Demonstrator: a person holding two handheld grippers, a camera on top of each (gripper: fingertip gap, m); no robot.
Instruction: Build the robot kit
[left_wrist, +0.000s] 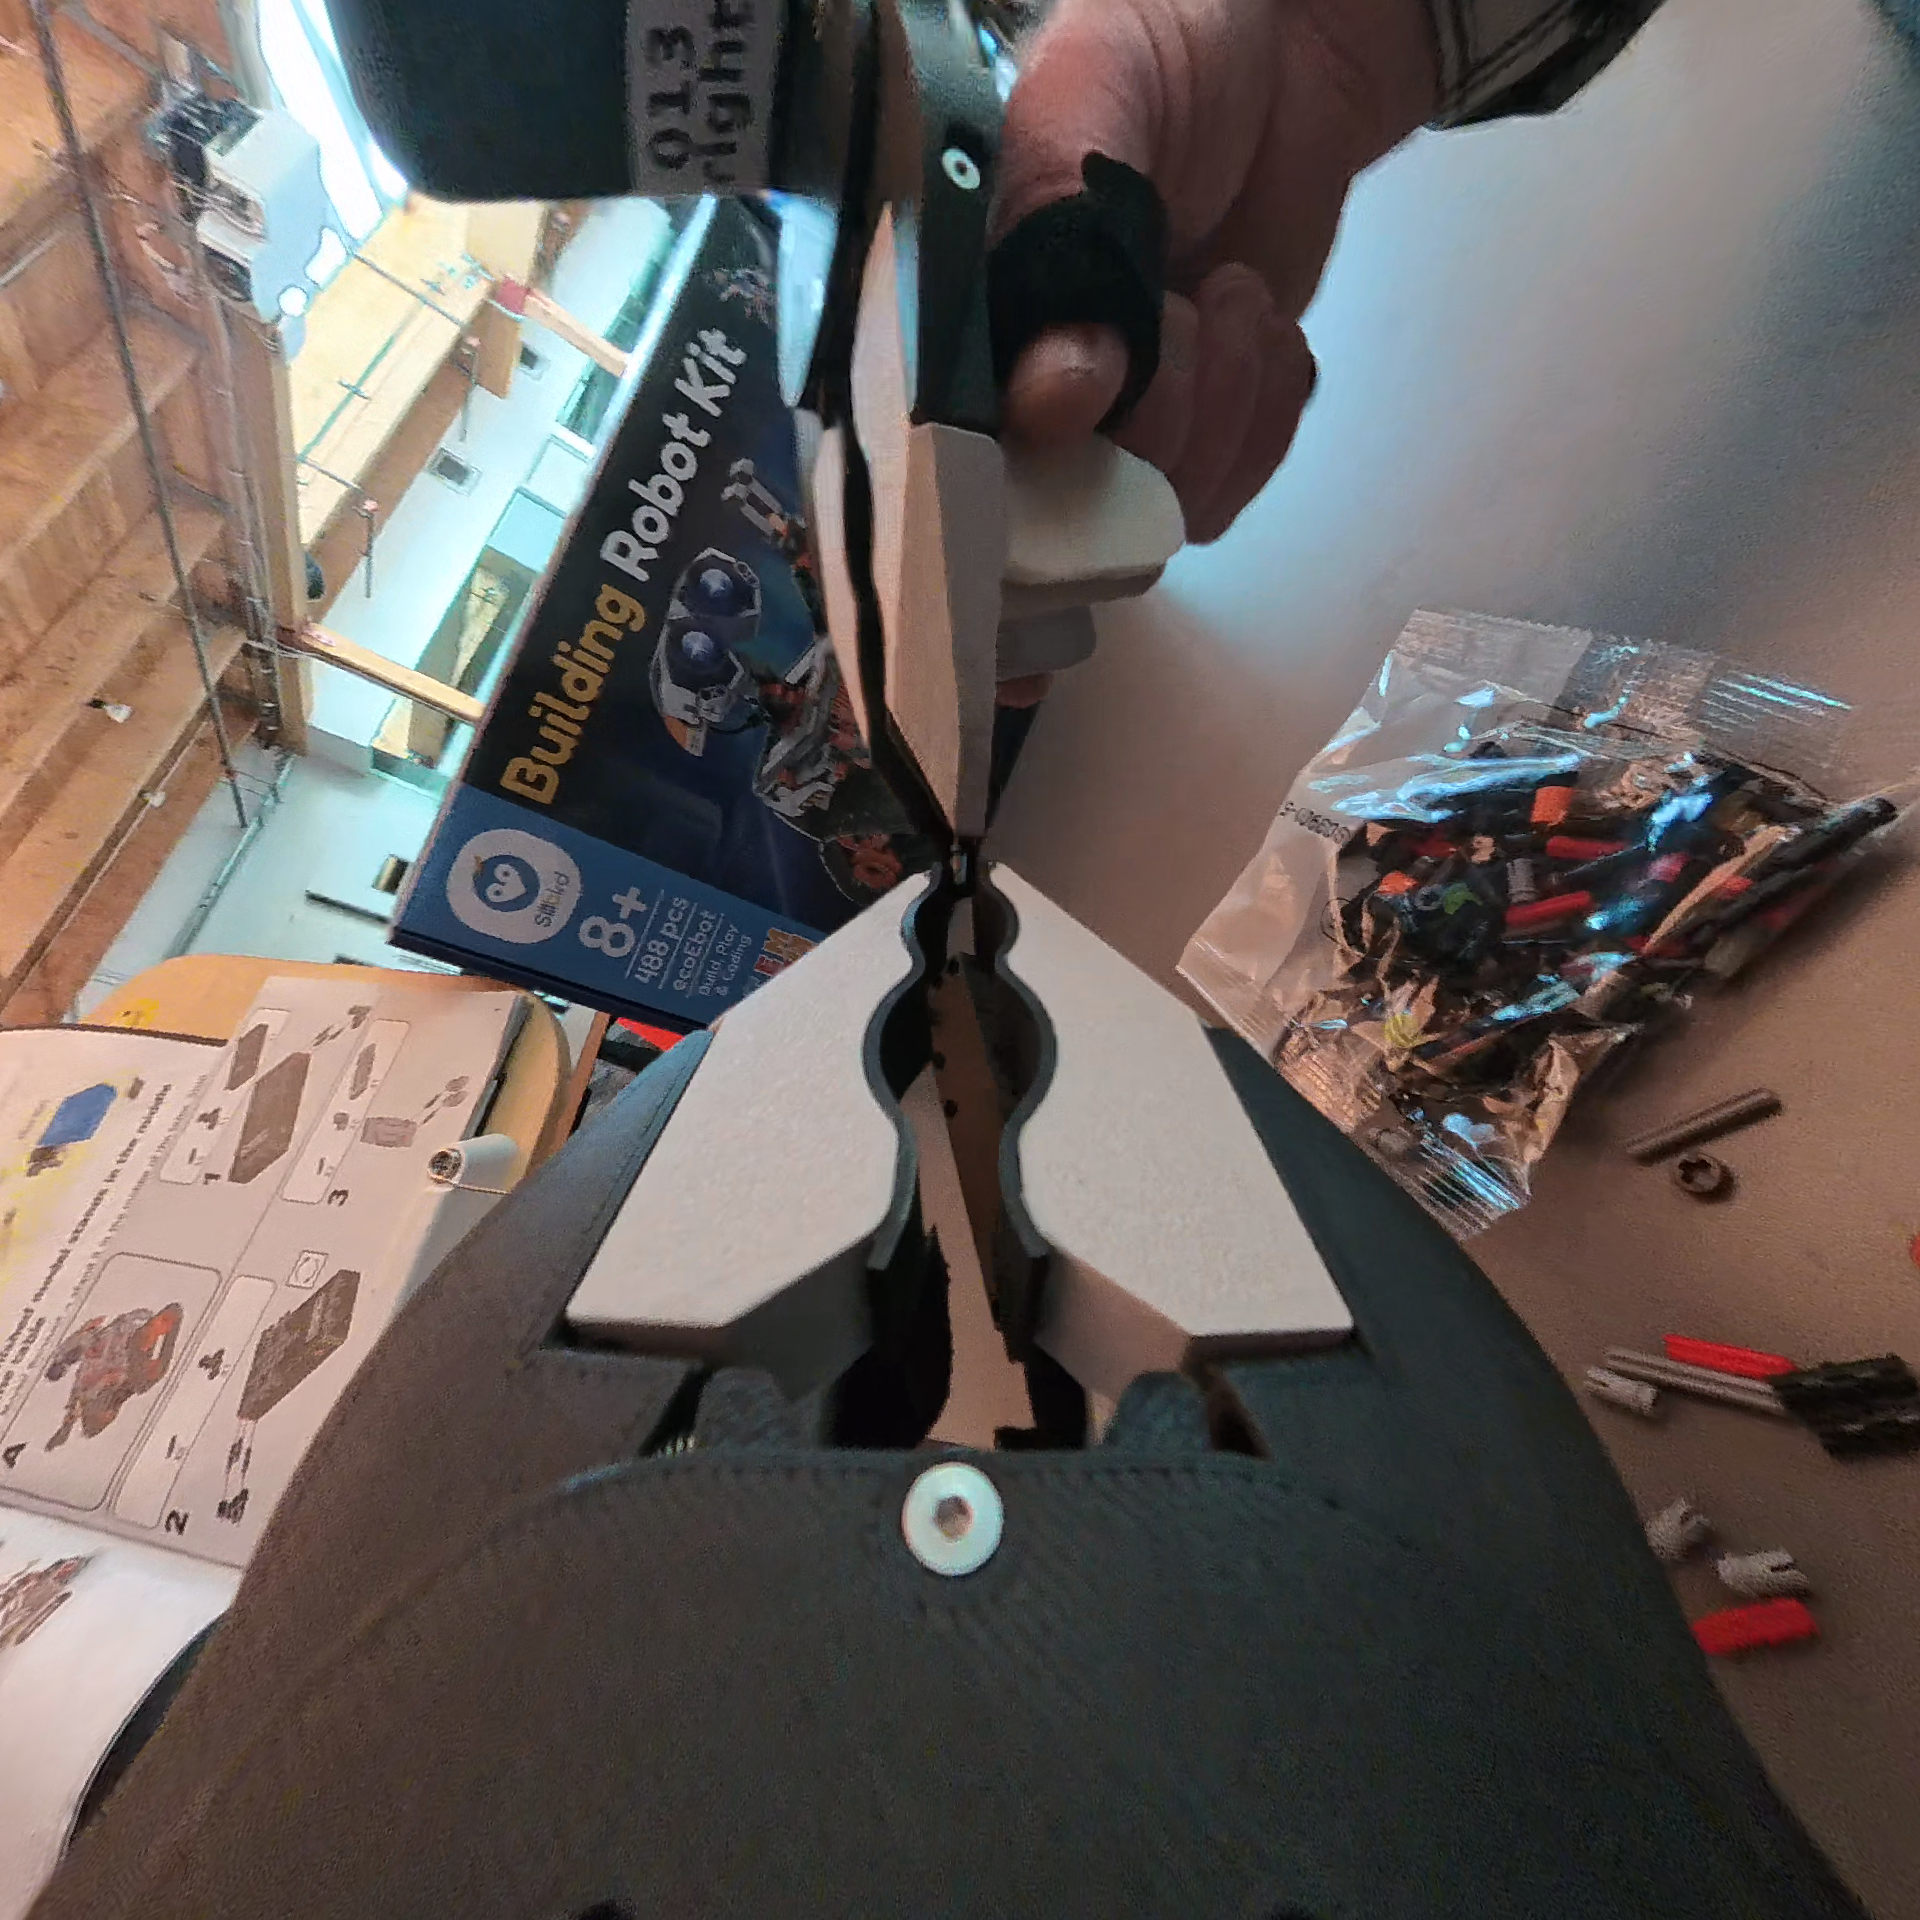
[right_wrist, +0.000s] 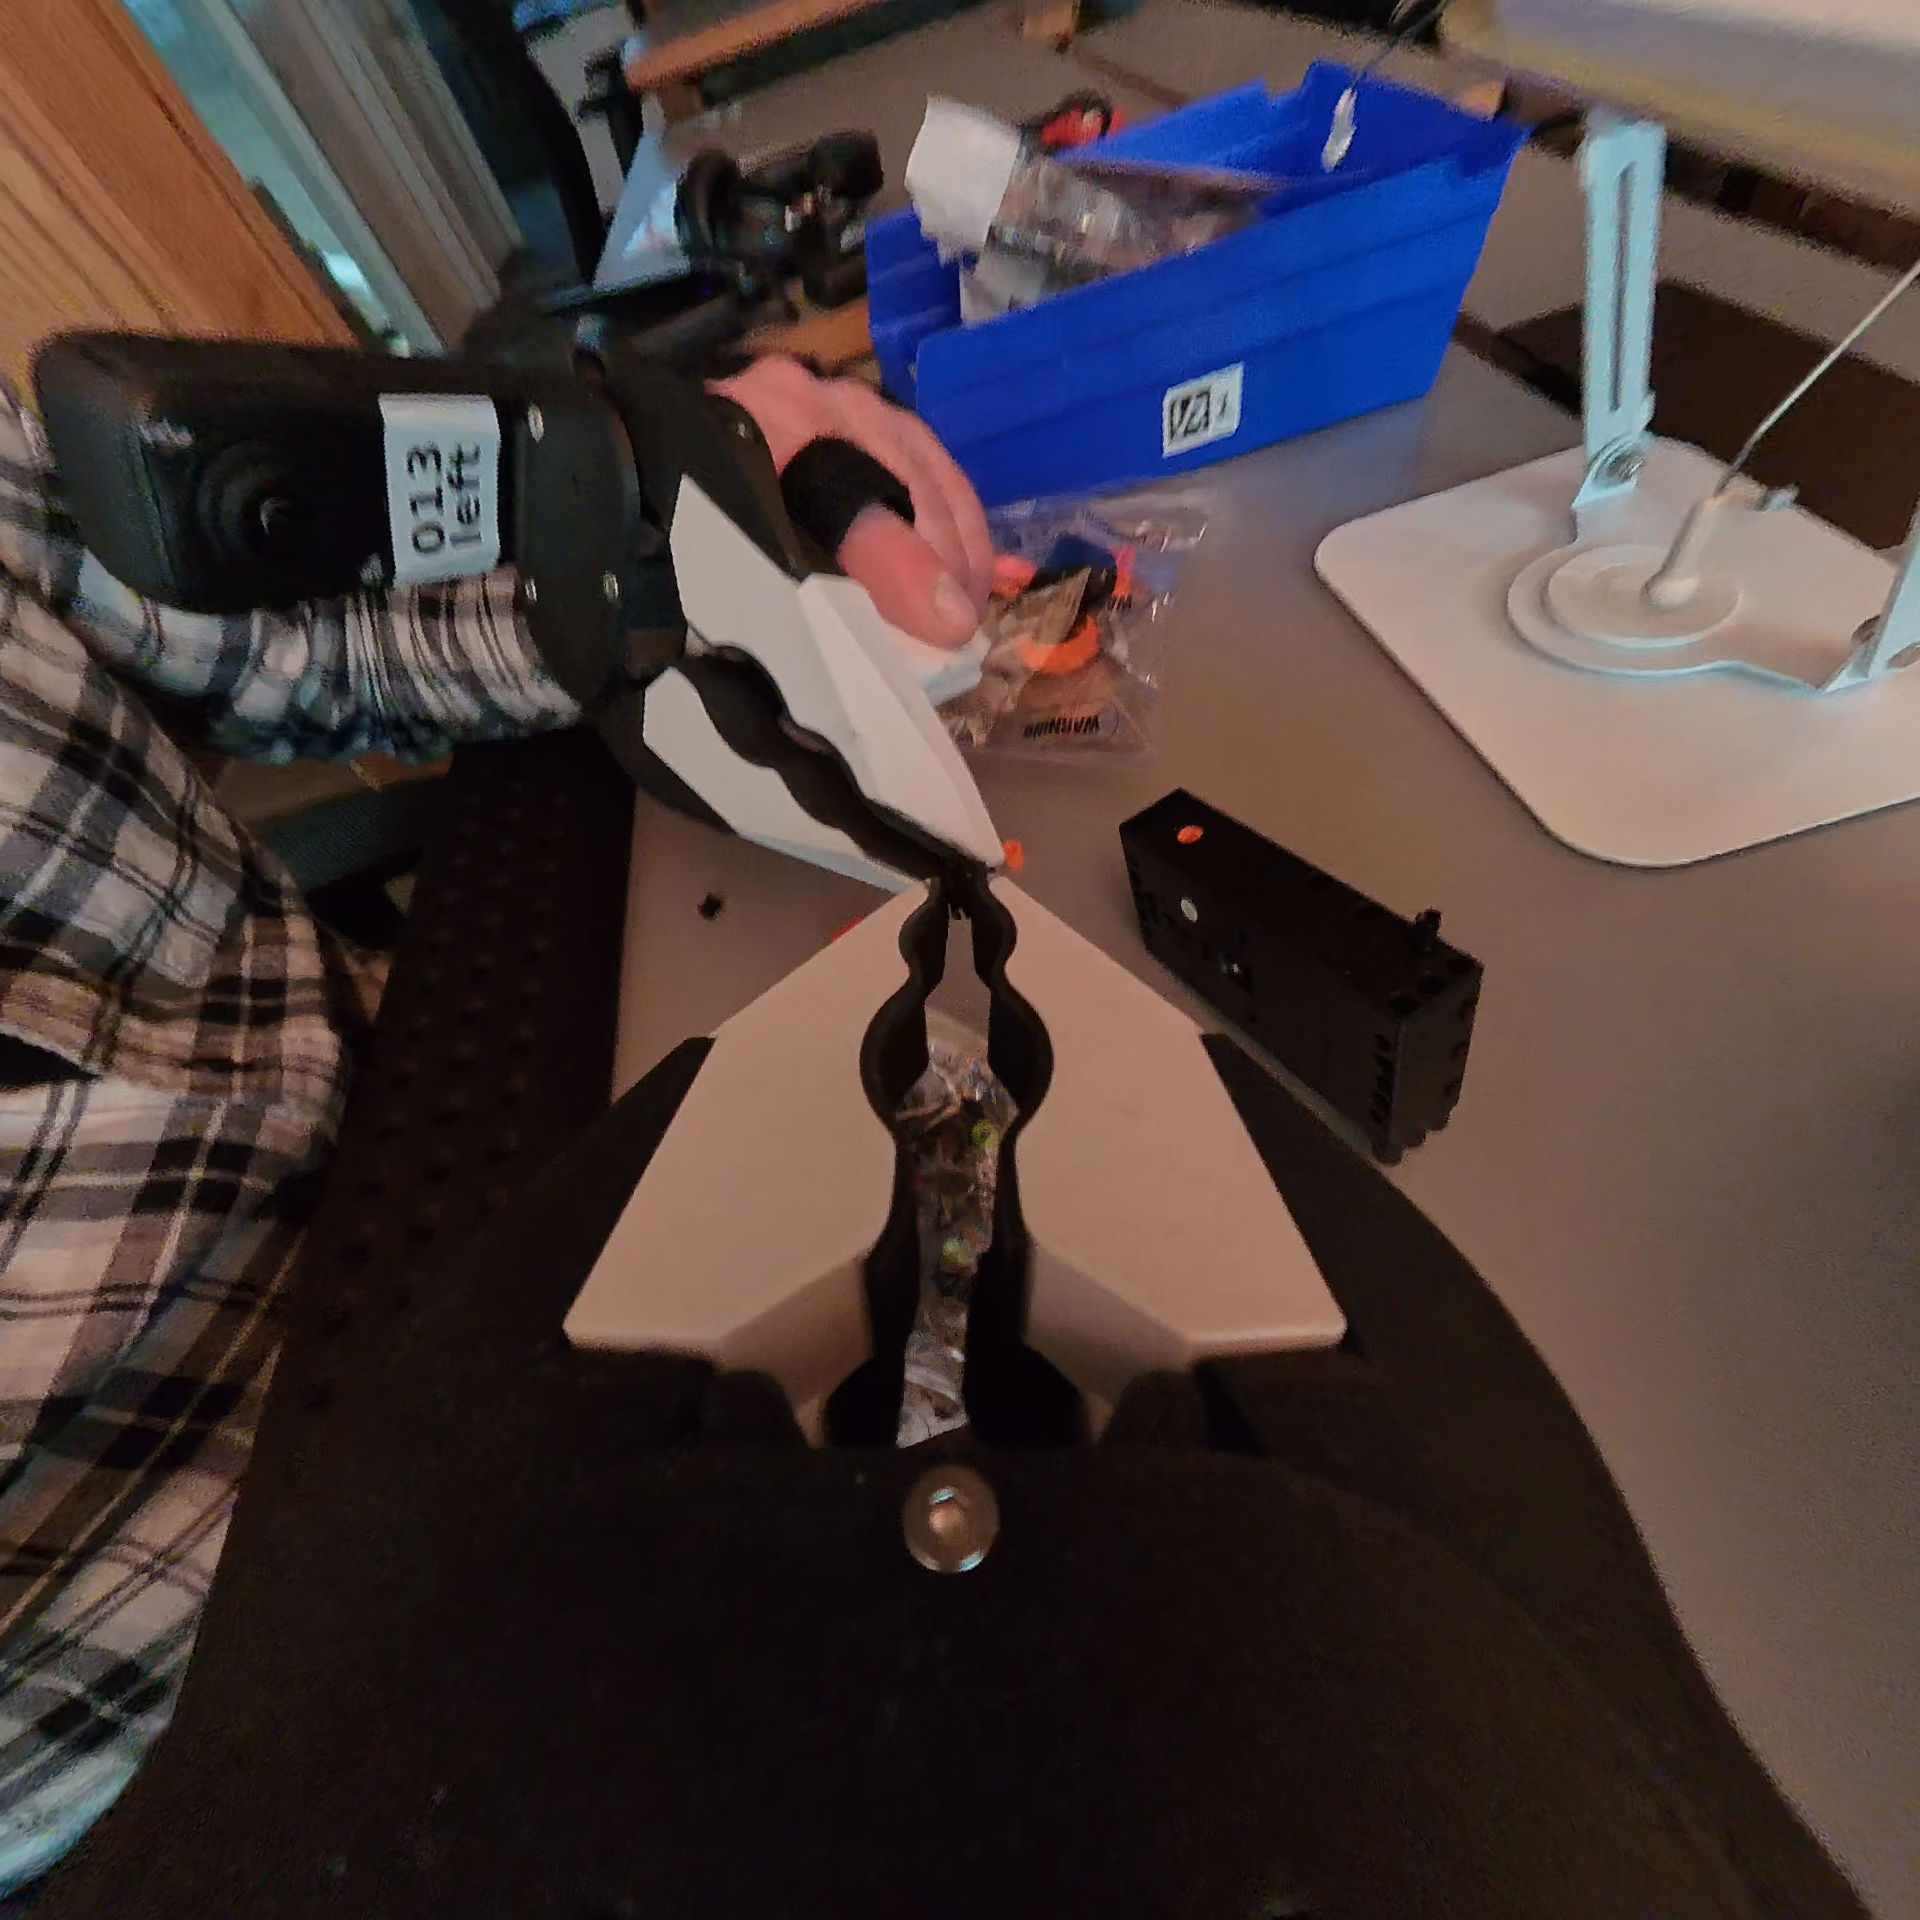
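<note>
My left gripper (left_wrist: 957, 883) and my right gripper (right_wrist: 958, 900) meet tip to tip above the grey table (right_wrist: 1558, 1351). Both are shut, and a small black part (left_wrist: 958, 860) is pinched where the tips meet. In the left wrist view the right gripper (left_wrist: 961, 826) comes down from above, held by a hand (left_wrist: 1174, 260). In the right wrist view the left gripper (right_wrist: 982, 857) comes in from the upper left, held by a hand in a plaid sleeve (right_wrist: 343, 665). A tiny orange bit (right_wrist: 1014, 854) shows beside its tip.
A clear bag of black, red and orange parts (left_wrist: 1538, 914) lies to the right, with loose pins and axles (left_wrist: 1756, 1382) nearby. A blue kit box (left_wrist: 623, 675) and an instruction booklet (left_wrist: 208, 1195) lie to the left. A black block (right_wrist: 1299, 977), blue bin (right_wrist: 1195, 312), small parts bag (right_wrist: 1070, 623) and white stand base (right_wrist: 1610, 644) lie beyond. My two grippers' fingertips are within a few centimetres of each other.
</note>
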